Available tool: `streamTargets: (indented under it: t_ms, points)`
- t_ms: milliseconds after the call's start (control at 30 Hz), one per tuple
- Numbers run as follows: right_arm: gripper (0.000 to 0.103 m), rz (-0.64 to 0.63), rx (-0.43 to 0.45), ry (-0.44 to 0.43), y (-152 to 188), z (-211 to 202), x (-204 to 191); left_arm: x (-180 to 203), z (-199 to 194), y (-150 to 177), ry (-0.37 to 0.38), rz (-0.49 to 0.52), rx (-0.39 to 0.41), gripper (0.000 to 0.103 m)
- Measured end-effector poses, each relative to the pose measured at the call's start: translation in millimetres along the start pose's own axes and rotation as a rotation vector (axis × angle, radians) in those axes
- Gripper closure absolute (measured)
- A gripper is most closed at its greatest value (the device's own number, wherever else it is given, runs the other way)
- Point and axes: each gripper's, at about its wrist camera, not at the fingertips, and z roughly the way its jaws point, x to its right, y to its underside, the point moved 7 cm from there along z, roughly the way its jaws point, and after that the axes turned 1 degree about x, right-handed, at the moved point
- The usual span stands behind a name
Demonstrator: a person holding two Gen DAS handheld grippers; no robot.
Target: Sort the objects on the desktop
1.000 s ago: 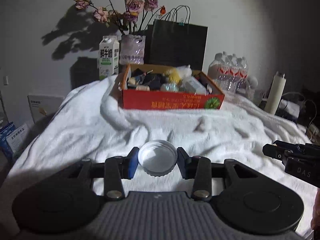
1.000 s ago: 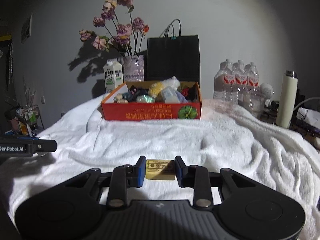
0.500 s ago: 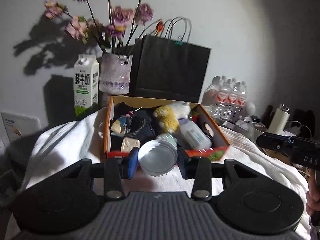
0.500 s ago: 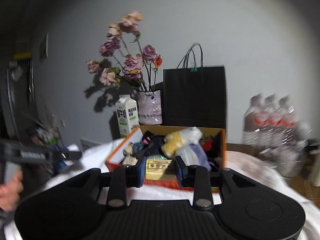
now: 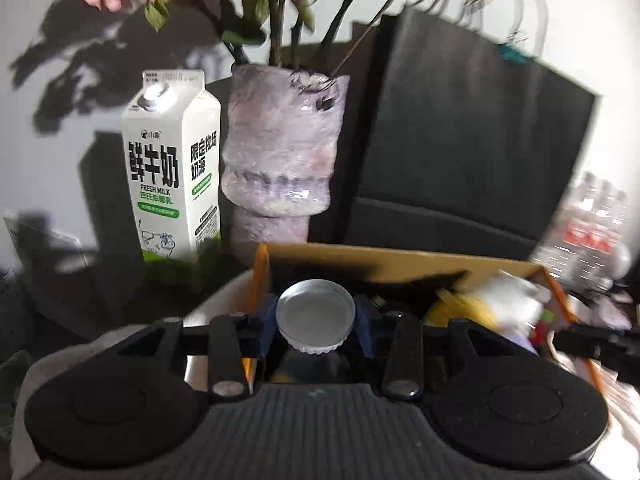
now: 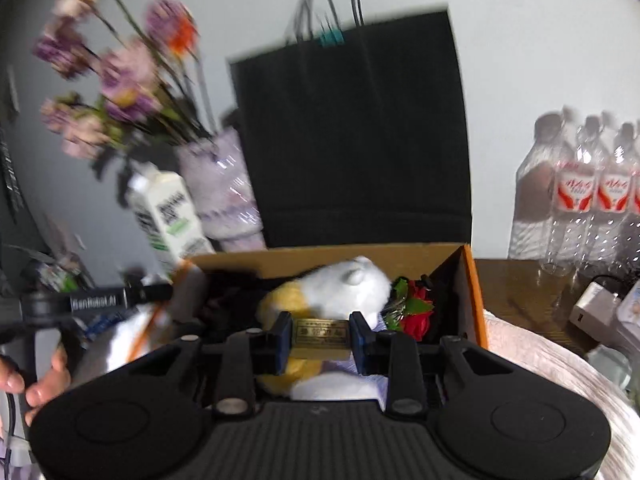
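Observation:
My left gripper (image 5: 316, 322) is shut on a white round lid (image 5: 316, 316), held above the left part of the orange cardboard box (image 5: 400, 258). My right gripper (image 6: 319, 340) is shut on a small gold rectangular block (image 6: 319, 334), held over the same box (image 6: 474, 300), above a yellow and white plush toy (image 6: 344, 284). A red rose (image 6: 416, 316) lies at the box's right side. The left gripper also shows at the left of the right wrist view (image 6: 100, 302).
Behind the box stand a milk carton (image 5: 172, 184), a glass vase of dried flowers (image 5: 280, 152) and a black paper bag (image 6: 352, 132). Water bottles (image 6: 580, 192) stand at the right on a wooden table. A white towel (image 6: 552, 376) covers the surface.
Both grippers have risen from the towel and moved forward to hover over the box, each still holding its object. The box now fills the lower middle of both views.

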Motion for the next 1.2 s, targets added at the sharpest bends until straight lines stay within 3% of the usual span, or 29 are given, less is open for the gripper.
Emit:
streamTargets:
  t_ms: [100,200,233,267,333,433,533,600,667,867,1200]
  points:
    - [0.074,-0.023,-0.044,0.046,5,35,1,-1,27,-3,-0.036,0.005,-0.016,0.046]
    - [0.054,-0.014,-0.090,0.098,9,51,8,0,32,-5,-0.003,-0.007,-0.021,0.031]
    - [0.043,-0.004,-0.078,0.103,8,48,10,0,29,-6,0.008,-0.012,-0.010,0.025]
    - [0.038,0.004,-0.061,0.099,7,44,12,2,24,-6,0.015,-0.008,0.001,0.016]
    - [0.038,0.002,-0.046,0.091,4,33,14,6,13,-6,-0.010,0.020,0.016,0.005]
    - [0.037,-0.014,-0.033,0.122,1,15,14,14,-9,-1,-0.059,0.066,-0.009,0.003]
    - [0.029,-0.018,-0.011,0.120,2,-9,13,19,-39,14,-0.122,0.073,-0.068,0.002]
    - [0.022,-0.025,0.004,0.121,11,-30,9,22,-63,30,-0.120,0.055,-0.095,0.002]
    - [0.021,-0.043,0.005,0.123,25,-51,2,26,-90,49,-0.090,0.039,-0.110,0.002]
    - [0.013,-0.082,0.033,0.065,90,-120,-27,32,-173,117,-0.032,0.005,-0.163,0.002]
    - [0.010,-0.114,0.041,0.038,210,-218,-53,29,-287,208,0.016,-0.029,-0.068,0.000]
